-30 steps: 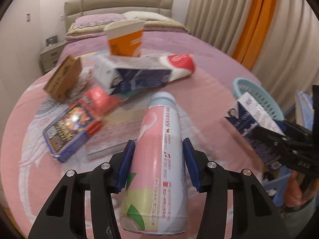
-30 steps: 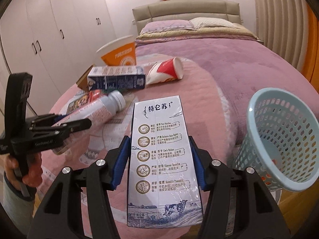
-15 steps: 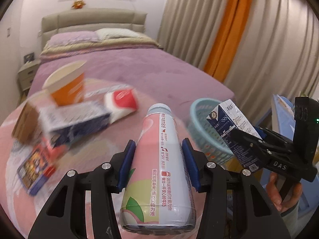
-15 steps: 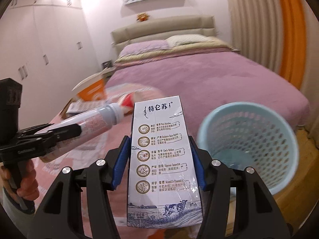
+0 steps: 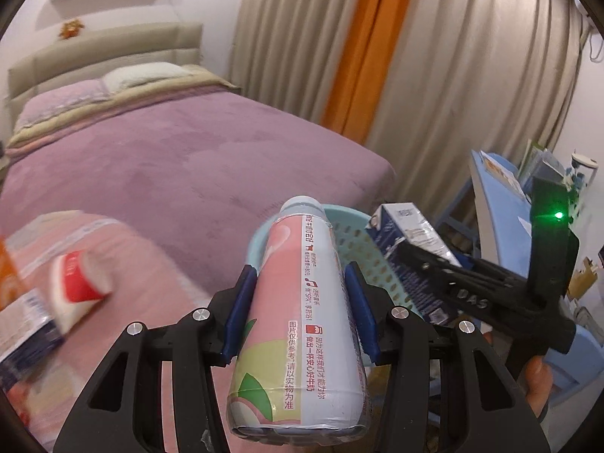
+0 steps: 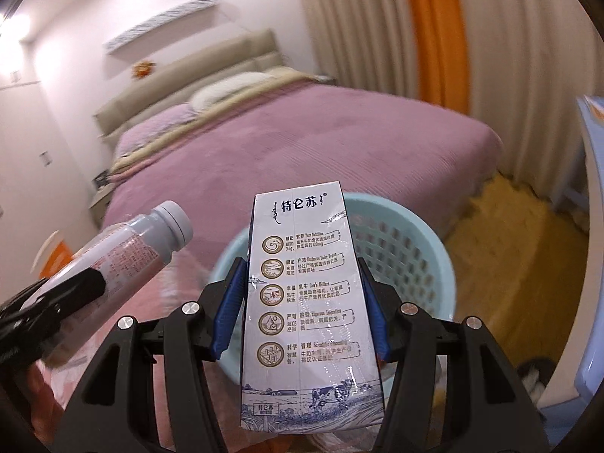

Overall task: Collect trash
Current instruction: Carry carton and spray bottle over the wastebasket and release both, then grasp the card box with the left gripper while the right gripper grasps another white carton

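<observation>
Left wrist: bottle cap points toward basket.

The basket's open mouth seems unobstructed, with bed behind and desk right.

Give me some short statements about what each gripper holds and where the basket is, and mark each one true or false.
1. The left gripper holds a pink bottle. True.
2. The right gripper is open and holds nothing. False: it is shut on a milk carton.
3. The basket is light blue. True.
4. The bottle still has its cap. True.
5. The carton already lies inside the basket. False: it is still clamped in the gripper, in front of the basket.
</observation>
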Demonstrator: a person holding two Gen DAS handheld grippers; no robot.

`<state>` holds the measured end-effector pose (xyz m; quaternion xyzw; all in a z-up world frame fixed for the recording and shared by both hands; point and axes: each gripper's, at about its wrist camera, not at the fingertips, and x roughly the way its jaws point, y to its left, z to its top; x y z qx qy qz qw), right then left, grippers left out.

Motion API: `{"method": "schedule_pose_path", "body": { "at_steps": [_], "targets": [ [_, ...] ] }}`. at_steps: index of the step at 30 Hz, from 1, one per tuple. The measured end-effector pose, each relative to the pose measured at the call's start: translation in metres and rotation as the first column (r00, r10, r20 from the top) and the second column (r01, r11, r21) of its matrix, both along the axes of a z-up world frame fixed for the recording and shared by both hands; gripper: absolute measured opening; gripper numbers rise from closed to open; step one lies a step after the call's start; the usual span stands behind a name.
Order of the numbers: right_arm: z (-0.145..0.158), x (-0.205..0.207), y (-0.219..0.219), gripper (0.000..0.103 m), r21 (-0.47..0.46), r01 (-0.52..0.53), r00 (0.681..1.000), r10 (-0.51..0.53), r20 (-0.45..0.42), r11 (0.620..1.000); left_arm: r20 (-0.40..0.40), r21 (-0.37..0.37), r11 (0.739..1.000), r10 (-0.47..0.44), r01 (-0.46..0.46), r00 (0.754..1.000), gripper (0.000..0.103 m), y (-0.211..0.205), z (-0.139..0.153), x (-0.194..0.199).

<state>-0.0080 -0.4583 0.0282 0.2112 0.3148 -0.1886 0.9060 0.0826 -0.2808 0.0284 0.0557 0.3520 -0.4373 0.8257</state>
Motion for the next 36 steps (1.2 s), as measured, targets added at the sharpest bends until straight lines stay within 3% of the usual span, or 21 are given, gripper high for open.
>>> {"method": "schedule_pose_path", "body": {
  "at_steps": [6,9,10,13,20,27,32,36],
  "targets": [
    [-0.027,0.016,-0.025,0.054,0.035,0.065,0.995,-0.062,-0.074,0.997,-0.058,0.022,1.000,-0.019,0.021,0.998,0.047,-0.040,-0.023,0.016],
    [-0.038,0.021,-0.030,0.057,0.037,0.091,0.991,-0.087,-0.104,0.995,-0.064,0.011,1.000,-0.015,0.016,0.998,0.057,-0.043,-0.028,0.018],
    [-0.041,0.024,-0.031,0.062,0.040,0.094,0.989,-0.089,-0.114,0.995,-0.062,0.014,1.000,-0.004,0.005,0.998,0.058,-0.043,-0.029,0.017],
    [-0.048,0.023,-0.033,0.063,0.061,0.084,0.990,-0.076,-0.116,0.995,-0.085,-0.002,1.000,-0.001,0.001,0.996,0.058,-0.034,-0.032,0.018],
    [-0.048,0.012,-0.019,0.063,0.071,0.035,0.996,-0.029,-0.084,0.997,-0.049,-0.031,0.999,0.043,-0.045,0.998,0.058,0.009,-0.025,0.006],
    [-0.014,0.012,0.038,0.063,0.003,-0.092,0.996,0.092,-0.008,0.996,-0.005,-0.089,0.990,0.114,-0.114,0.993,0.058,0.072,-0.004,-0.011],
    [0.010,0.016,0.094,0.063,-0.066,-0.230,0.970,0.234,0.064,0.971,0.016,-0.136,0.972,0.193,-0.189,0.981,0.058,0.127,0.014,-0.020],
    [0.018,0.021,0.132,0.063,-0.103,-0.318,0.941,0.327,0.089,0.943,0.036,-0.149,0.949,0.286,-0.277,0.958,0.058,0.180,0.021,-0.024]
  ]
}}
